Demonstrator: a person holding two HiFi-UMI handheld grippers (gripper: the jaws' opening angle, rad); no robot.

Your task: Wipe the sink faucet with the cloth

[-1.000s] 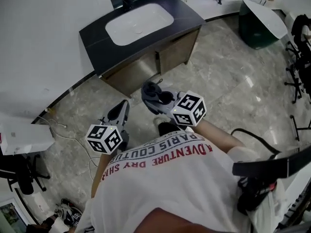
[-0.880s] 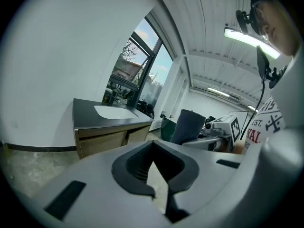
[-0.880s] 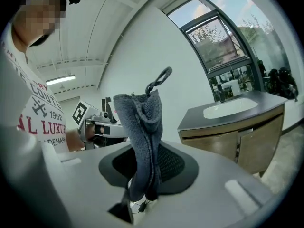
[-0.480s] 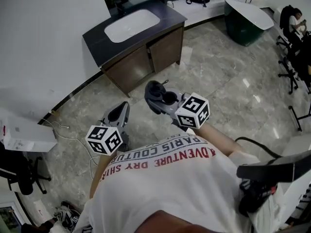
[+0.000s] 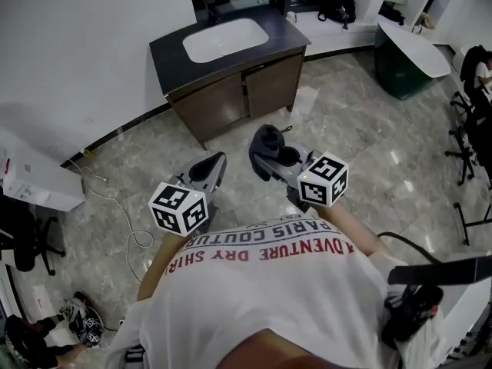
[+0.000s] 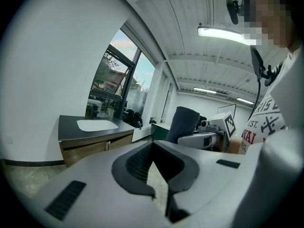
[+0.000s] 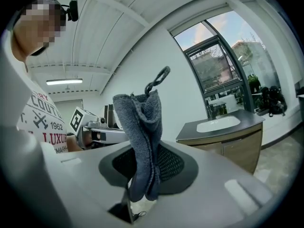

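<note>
A dark vanity with a white basin stands against the far wall, well ahead of both grippers. A small dark shape behind the basin may be the faucet; it is too small to tell. My right gripper is shut on a grey-blue cloth, which stands up bunched between its jaws with a loop at the top. My left gripper is shut with nothing in it. Both are held at waist height over the marble floor, side by side. The basin also shows in the right gripper view.
A green bin with a white top stands at the back right. A white box and a loose cable lie at the left. Office chairs are at the right edge. A sheet of paper lies near the vanity.
The head view has swung, so the vanity now sits more to the middle of the top edge. Both grippers keep their pose side by side, the cloth still in the right one.
</note>
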